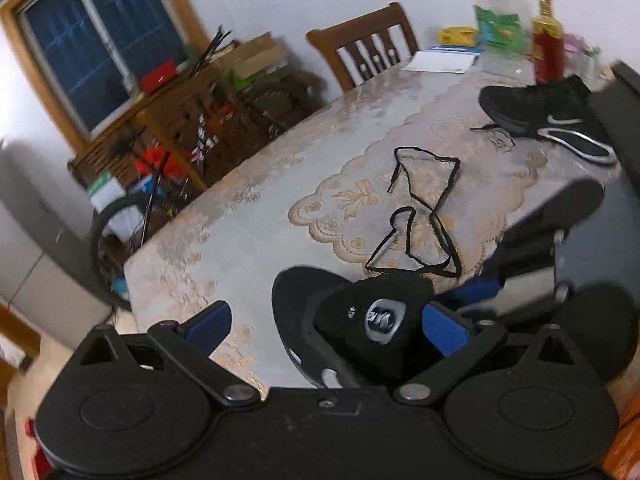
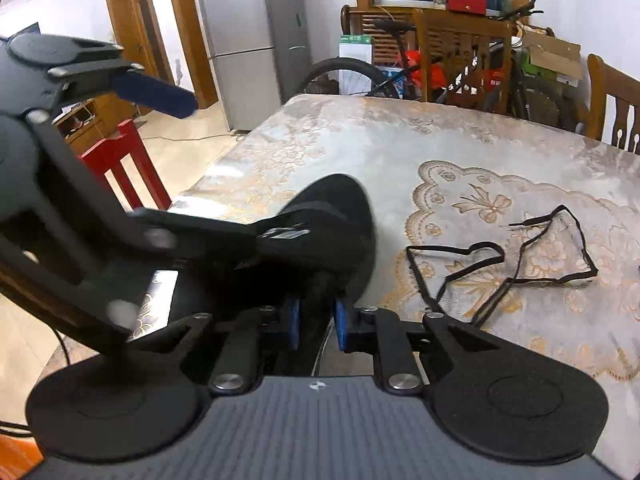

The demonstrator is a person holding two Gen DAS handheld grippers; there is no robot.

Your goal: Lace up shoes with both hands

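While both grippers meet at the black fabric sneaker [image 2: 336, 216], its black flat shoelace [image 2: 500, 264] lies loose on the lace-patterned tablecloth [image 2: 400, 140].
Right gripper [image 2: 316, 326] pinches the shoe's rear edge between blue pads; left gripper [image 1: 324, 320] stands wide apart, one pad beside the tongue. At one o'clock lies the lace; beyond it, a second black sneaker [image 1: 552, 116].

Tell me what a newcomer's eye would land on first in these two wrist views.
First the black shoe at the near table edge, its heel end pinched between the blue pads of the right gripper, while the left gripper stands open around its tongue. Next the loose black shoelace sprawled on the patterned tablecloth just beyond. Farther back lies a second black sneaker by a red bottle.
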